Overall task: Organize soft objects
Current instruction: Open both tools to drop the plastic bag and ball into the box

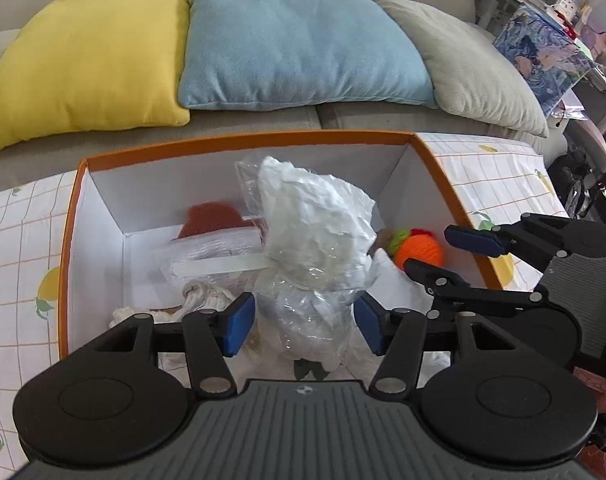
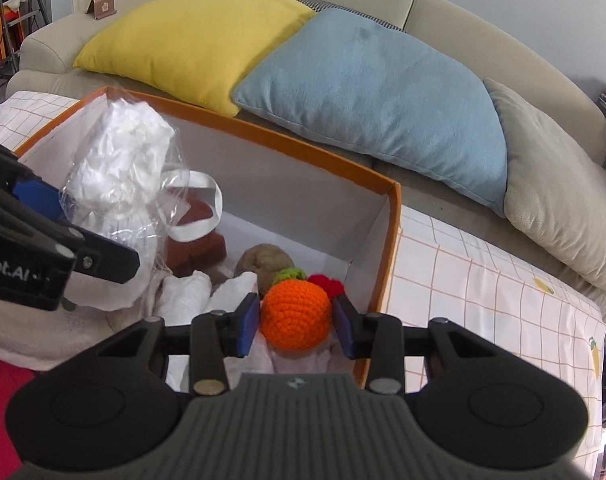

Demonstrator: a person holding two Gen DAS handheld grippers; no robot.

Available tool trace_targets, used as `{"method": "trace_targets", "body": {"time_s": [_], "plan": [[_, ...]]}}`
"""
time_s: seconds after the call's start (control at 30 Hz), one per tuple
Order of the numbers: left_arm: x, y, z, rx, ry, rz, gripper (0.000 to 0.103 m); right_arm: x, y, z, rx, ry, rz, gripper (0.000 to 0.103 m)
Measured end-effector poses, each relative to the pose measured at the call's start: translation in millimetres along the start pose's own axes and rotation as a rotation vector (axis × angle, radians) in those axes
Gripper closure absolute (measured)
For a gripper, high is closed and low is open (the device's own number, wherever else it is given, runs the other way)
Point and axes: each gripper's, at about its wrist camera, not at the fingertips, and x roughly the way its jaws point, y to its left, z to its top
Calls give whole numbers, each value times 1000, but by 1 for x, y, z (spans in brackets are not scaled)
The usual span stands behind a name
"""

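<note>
Left tool (image 1: 305, 323) astride wrapped white bundle (image 1: 315, 240) in box (image 1: 247, 146).

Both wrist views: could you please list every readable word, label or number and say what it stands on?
"bot.AI": white letters on the left gripper body, cut off by the picture's left edge.
Small emblem on the right gripper housing: no letters readable.
Items on the cluttered shelf: too blurred.

Checked tablecloth (image 1: 491, 168) with lemon print over low table; orange-rimmed box (image 1: 247, 142) directly on it, sofa (image 1: 239, 118) just beyond.
</note>
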Motion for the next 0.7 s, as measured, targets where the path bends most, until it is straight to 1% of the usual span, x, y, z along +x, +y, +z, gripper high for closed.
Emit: {"method": "trace_targets", "body": {"time_s": [0.03, 0.07, 0.13, 0.2, 0.27, 0.33, 0.37, 0.43, 0.5, 0.53, 0.57, 0.63, 0.7], "plan": [[-3, -2, 1, 6, -7, -5, 30, -2, 0, 1, -4, -3, -7, 58], [-7, -3, 1, 10, -17, -5, 27, -5, -1, 2, -3, -10, -6, 56], [-16, -7, 3, 14, -39, 0, 25, -11, -2, 4, 2, -23, -5, 55], [-25, -9, 4, 14, -60, 4, 24, -21, -3, 6, 0, -39, -12, 54], [-35, -11, 4, 8, -74, -4, 24, -31, -4, 8, -2, -59, -23, 47], [-47, -13, 4, -11, -82, -28, 24, -43, -6, 10, -1, -70, -26, 43], [-52, -14, 4, -15, -86, -37, 24, -49, -7, 11, 2, -69, -28, 40], [-67, -19, 4, -4, -102, -37, 24, -62, -10, 13, 10, -70, -27, 36], [-84, -25, 2, 17, -129, -31, 24, -78, -13, 14, 19, -74, -21, 35], [-94, -28, 1, 23, -145, -30, 24, -86, -14, 15, 26, -75, -20, 33], [-105, -31, 0, 26, -163, -30, 24, -95, -16, 14, 35, -80, -20, 28], [-128, -37, -5, 33, -211, -35, 24, -118, -19, 11, 64, -105, -10, 22], [-151, -44, -13, 41, -267, -41, 22, -143, -22, 5, 92, -132, 19, 22]]}}
